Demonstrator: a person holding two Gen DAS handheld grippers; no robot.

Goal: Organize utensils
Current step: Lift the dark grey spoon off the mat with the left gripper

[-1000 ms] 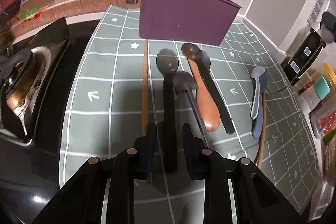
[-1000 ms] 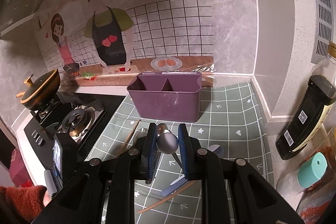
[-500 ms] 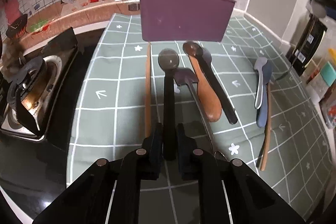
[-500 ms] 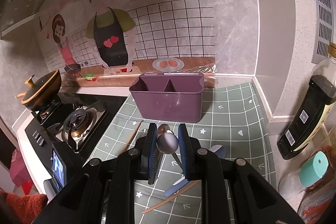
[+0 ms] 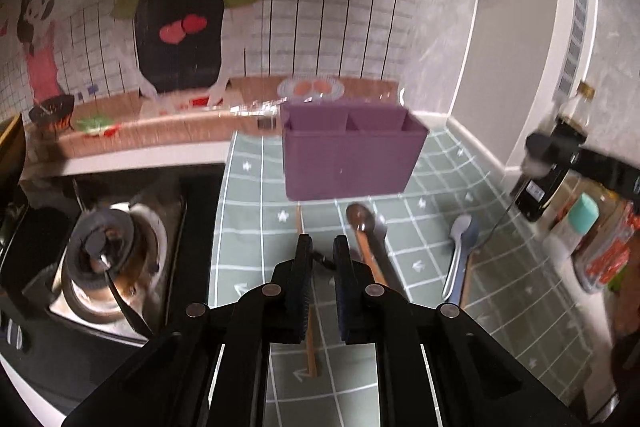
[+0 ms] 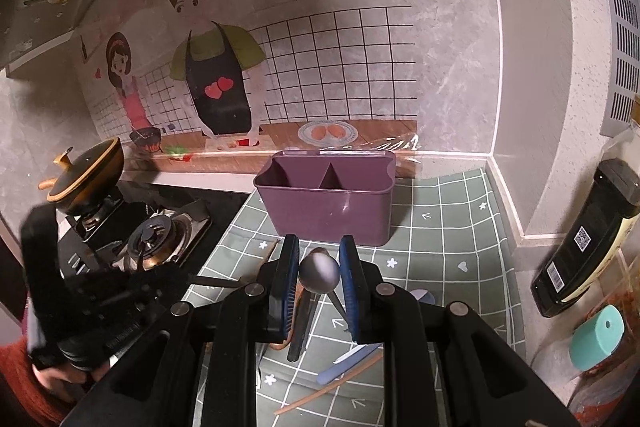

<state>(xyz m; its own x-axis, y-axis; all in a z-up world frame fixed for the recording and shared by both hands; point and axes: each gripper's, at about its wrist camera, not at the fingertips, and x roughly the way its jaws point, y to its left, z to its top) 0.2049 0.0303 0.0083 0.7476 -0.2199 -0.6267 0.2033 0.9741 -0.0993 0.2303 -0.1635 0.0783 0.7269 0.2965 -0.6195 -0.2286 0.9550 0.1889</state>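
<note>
A purple two-compartment utensil holder stands at the back of the green checked mat. My left gripper is shut on a black spoon, of which only a sliver shows between the fingers, and is lifted above the mat. My right gripper is shut on a metal spoon, its bowl showing between the fingers, held above the mat in front of the holder. A brown wooden spoon, a black spoon, a white and a blue spoon and chopsticks lie on the mat.
A gas stove with a burner sits left of the mat; a lidded pot stands behind it. Dark bottles and a teal-capped jar line the right wall. The left gripper's body shows at the lower left of the right wrist view.
My left gripper closed on the black spoon's handle, then lifted and tilted up so the holder and wall come into view. My right gripper stayed shut on the metal spoon, nearly still.
</note>
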